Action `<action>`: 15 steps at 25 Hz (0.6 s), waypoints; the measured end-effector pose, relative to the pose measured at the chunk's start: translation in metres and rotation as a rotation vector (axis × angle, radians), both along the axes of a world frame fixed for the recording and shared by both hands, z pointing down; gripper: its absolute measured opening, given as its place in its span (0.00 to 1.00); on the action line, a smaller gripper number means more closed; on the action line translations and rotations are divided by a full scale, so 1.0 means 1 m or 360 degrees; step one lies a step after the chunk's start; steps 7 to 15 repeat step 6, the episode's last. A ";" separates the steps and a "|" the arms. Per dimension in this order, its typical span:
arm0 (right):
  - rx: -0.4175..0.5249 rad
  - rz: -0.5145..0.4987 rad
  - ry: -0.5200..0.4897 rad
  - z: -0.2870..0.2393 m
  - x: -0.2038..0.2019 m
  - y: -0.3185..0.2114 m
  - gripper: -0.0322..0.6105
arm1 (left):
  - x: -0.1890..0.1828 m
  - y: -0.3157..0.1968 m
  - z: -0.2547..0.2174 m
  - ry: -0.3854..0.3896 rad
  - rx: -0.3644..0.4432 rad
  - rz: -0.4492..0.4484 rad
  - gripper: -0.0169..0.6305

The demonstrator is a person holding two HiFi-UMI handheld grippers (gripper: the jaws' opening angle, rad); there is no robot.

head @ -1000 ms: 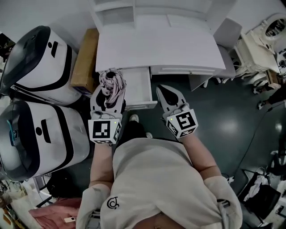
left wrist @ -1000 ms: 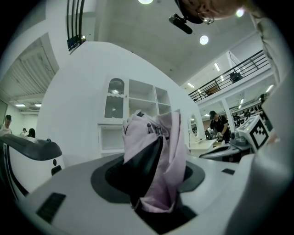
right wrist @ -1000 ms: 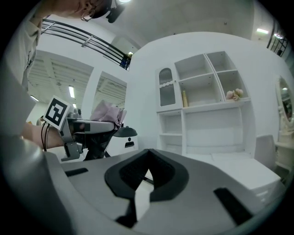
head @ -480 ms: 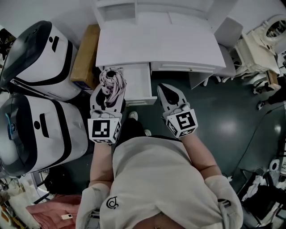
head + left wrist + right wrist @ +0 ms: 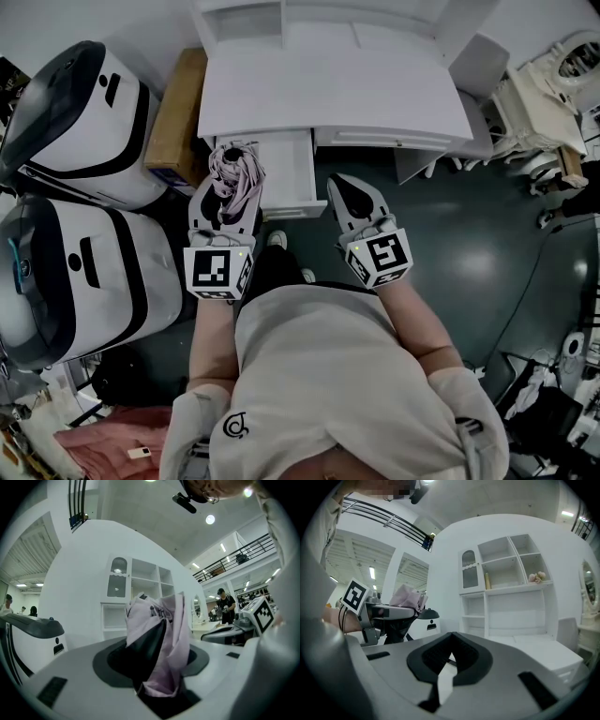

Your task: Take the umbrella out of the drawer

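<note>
In the head view a folded pale pink umbrella (image 5: 234,172) stands up out of my left gripper (image 5: 226,189), which is shut on it just in front of the open white drawer (image 5: 291,178). From the left gripper view, the pink fabric (image 5: 164,634) bunches between the dark pads and rises above them. My right gripper (image 5: 350,190) hangs to the right of the drawer, below the white desk's (image 5: 337,94) front edge. Its jaws meet at a point with nothing in them, as the right gripper view (image 5: 451,643) also shows.
Two large white-and-black rounded machines (image 5: 89,122) (image 5: 80,281) stand to the left, with a cardboard box (image 5: 178,117) between the upper one and the desk. White furniture (image 5: 544,103) crowds the far right. Dark floor (image 5: 469,244) lies right of me.
</note>
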State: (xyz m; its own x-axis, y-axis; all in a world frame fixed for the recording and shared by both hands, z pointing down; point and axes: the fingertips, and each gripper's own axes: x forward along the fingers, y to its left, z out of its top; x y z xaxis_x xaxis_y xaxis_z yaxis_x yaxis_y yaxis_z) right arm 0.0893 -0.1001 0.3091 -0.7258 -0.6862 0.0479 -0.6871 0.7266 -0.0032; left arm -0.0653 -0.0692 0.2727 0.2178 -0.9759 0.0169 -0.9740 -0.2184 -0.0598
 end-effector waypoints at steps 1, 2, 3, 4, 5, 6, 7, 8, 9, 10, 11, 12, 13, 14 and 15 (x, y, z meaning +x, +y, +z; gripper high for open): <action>0.0001 0.0002 0.0001 0.000 0.000 -0.001 0.06 | 0.001 -0.001 0.000 0.0001 -0.0001 0.0005 0.39; 0.0002 0.0005 0.0001 0.000 0.001 -0.001 0.06 | 0.002 -0.002 0.000 0.0000 -0.0002 0.0010 0.39; 0.0003 0.0008 0.0000 -0.001 0.002 -0.002 0.06 | 0.003 -0.002 0.001 -0.0004 -0.0002 0.0015 0.39; 0.0002 0.0010 -0.0001 0.000 0.002 -0.003 0.06 | 0.004 -0.003 0.001 -0.0009 -0.0002 0.0021 0.39; 0.0001 0.0012 -0.0002 0.000 0.003 -0.003 0.06 | 0.005 -0.003 0.001 -0.0016 -0.0002 0.0027 0.39; 0.0000 0.0014 -0.0003 0.000 0.004 -0.004 0.06 | 0.007 -0.004 0.001 -0.0022 -0.0002 0.0033 0.39; 0.0000 0.0014 -0.0003 0.000 0.004 -0.004 0.06 | 0.007 -0.004 0.001 -0.0022 -0.0002 0.0033 0.39; 0.0000 0.0014 -0.0003 0.000 0.004 -0.004 0.06 | 0.007 -0.004 0.001 -0.0022 -0.0002 0.0033 0.39; 0.0000 0.0014 -0.0003 0.000 0.004 -0.004 0.06 | 0.007 -0.004 0.001 -0.0022 -0.0002 0.0033 0.39; 0.0000 0.0014 -0.0003 0.000 0.004 -0.004 0.06 | 0.007 -0.004 0.001 -0.0022 -0.0002 0.0033 0.39; 0.0000 0.0014 -0.0003 0.000 0.004 -0.004 0.06 | 0.007 -0.004 0.001 -0.0022 -0.0002 0.0033 0.39; 0.0000 0.0014 -0.0003 0.000 0.004 -0.004 0.06 | 0.007 -0.004 0.001 -0.0022 -0.0002 0.0033 0.39; 0.0000 0.0014 -0.0003 0.000 0.004 -0.004 0.06 | 0.007 -0.004 0.001 -0.0022 -0.0002 0.0033 0.39; 0.0000 0.0014 -0.0003 0.000 0.004 -0.004 0.06 | 0.007 -0.004 0.001 -0.0022 -0.0002 0.0033 0.39; 0.0000 0.0014 -0.0003 0.000 0.004 -0.004 0.06 | 0.007 -0.004 0.001 -0.0022 -0.0002 0.0033 0.39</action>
